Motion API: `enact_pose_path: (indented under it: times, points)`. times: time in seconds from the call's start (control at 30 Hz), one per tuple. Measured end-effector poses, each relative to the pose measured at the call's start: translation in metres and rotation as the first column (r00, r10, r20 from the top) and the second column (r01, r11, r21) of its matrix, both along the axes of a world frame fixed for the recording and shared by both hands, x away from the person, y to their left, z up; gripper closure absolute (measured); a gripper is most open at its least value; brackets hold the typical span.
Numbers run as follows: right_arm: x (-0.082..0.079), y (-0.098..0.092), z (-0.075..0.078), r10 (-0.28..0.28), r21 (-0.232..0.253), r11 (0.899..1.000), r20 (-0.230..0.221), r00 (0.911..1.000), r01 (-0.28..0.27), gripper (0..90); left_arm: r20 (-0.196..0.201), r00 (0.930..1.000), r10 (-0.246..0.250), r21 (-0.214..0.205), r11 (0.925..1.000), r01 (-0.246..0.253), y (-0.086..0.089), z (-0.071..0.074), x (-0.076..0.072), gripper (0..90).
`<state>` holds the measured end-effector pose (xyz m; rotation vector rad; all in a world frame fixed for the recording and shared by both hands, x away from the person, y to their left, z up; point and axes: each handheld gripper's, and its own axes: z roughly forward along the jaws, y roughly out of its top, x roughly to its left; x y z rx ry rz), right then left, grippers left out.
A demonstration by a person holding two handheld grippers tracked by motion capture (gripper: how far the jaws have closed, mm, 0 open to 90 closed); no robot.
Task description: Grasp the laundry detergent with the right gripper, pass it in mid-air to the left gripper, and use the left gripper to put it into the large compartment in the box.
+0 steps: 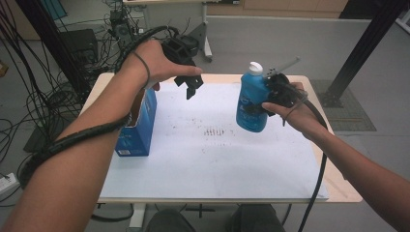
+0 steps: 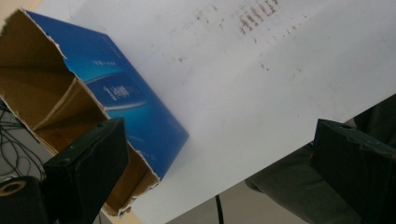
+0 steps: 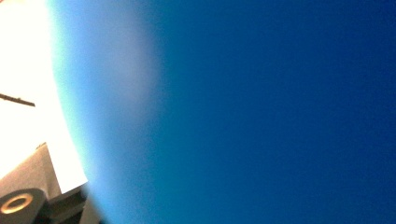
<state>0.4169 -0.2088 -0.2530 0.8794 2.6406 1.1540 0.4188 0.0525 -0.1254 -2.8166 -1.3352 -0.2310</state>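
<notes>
The worktop (image 1: 338,191) was a pale wooden board covered by a white sheet (image 1: 217,164) that carried faint dark smudges near its middle. It stood on a grey floor, with a tangle of black cables (image 1: 29,96) at the left, a black post (image 1: 367,43) at the right, and a dark floor mat (image 1: 350,113) beside the post.

A blue carton (image 1: 138,130) stood upright at the left edge of the sheet. Its top was torn open, and the left gripper view showed the brown inner walls of the carton (image 2: 51,88).

The left tongs (image 1: 191,87) hung in the air above the sheet, just right of the carton and apart from it. Their jaws were spread wide and nothing lay between them.

The right tongs (image 1: 268,99) were pinched on a blue bottle (image 1: 251,104) with a white cap, gripping its side. The bottle was upright and lifted clear of the sheet, above the right half of the worktop and well apart from the carton. In the right gripper view the bottle's blue wall (image 3: 257,112) sat close against the camera.
</notes>
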Motion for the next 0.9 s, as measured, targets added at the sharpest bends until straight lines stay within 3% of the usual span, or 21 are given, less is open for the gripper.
enact_pose_path:
  times: [0.27, 0.43, 0.53, 0.6, 0.73, 0.8, 0.9]
  points:
    - [0.012, 0.045, 0.009, 0.116, -0.005, 0.993, 0.041, 0.9924, -0.116, 44.5, -0.002, 0.997, -0.077, 0.029, 0.9966, 0.077, 0.009, 0.01, 0.005, 5.1]
    - [0.025, 0.076, 0.003, 0.208, 0.005, 0.978, 0.052, 0.9767, -0.209, 44.5, 0.015, 0.9893, -0.145, 0.052, 0.9881, 0.144, 0.018, 0.012, 0.003, 5.2]
    - [0.03, 0.09, -0.004, 0.283, 0.024, 0.958, 0.055, 0.9576, -0.284, 44.4, 0.016, 0.983, -0.183, 0.075, 0.9806, 0.181, 0.021, 0.014, 0.0, 5.2]
    - [0.03, 0.101, -0.01, 0.344, 0.023, 0.938, 0.055, 0.9372, -0.346, 44.4, 0.016, 0.9798, -0.2, 0.071, 0.9776, 0.198, 0.022, 0.015, -0.002, 5.2]
    - [0.025, 0.118, -0.022, 0.429, 0.009, 0.903, 0.055, 0.9019, -0.43, 44.4, 0.013, 0.9661, -0.258, 0.056, 0.9648, 0.257, 0.021, 0.015, -0.01, 5.3]
    - [0.023, 0.123, -0.027, 0.457, 0.025, 0.888, 0.049, 0.8879, -0.459, 44.5, 0.004, 0.9571, -0.29, 0.053, 0.9559, 0.289, 0.019, 0.013, -0.015, 5.3]
    - [0.018, 0.127, -0.03, 0.496, 0.043, 0.866, 0.055, 0.8665, -0.498, 44.5, -0.008, 0.9488, -0.316, 0.077, 0.9459, 0.315, 0.015, 0.01, -0.02, 5.3]
